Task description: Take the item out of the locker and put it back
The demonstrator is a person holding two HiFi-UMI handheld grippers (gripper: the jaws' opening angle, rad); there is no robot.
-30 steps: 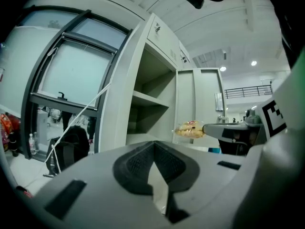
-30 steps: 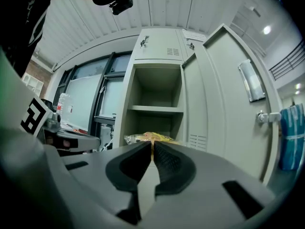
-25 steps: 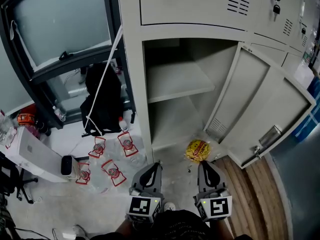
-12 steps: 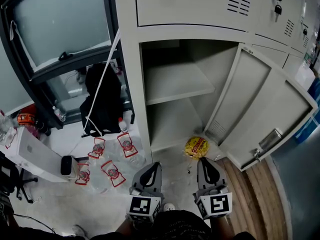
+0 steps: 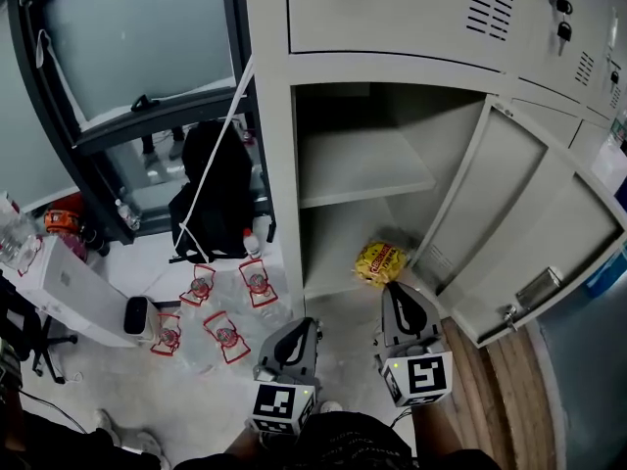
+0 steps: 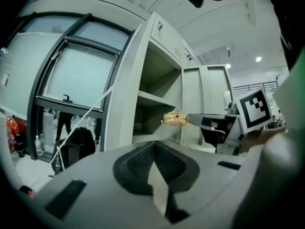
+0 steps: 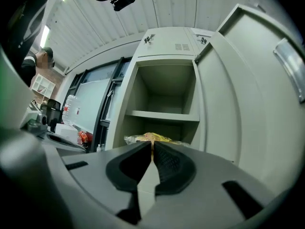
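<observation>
right tool (image 5: pixel 396 292) is clamped on the yellow snack bag (image 5: pixel 380 260) at the locker's (image 5: pixel 372 27) lower compartment; left tool (image 5: pixel 306 327), closed and empty, sits just outside the locker.

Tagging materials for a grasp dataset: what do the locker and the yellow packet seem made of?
Locker: apparently painted sheet metal, matte pale grey; thin flat panels, punched vent slots, folded edges on the door. Yellow packet: probably thin plastic film, glossy and printed; it looks crinkled, with a clear sealed edge in the right gripper view.
</observation>
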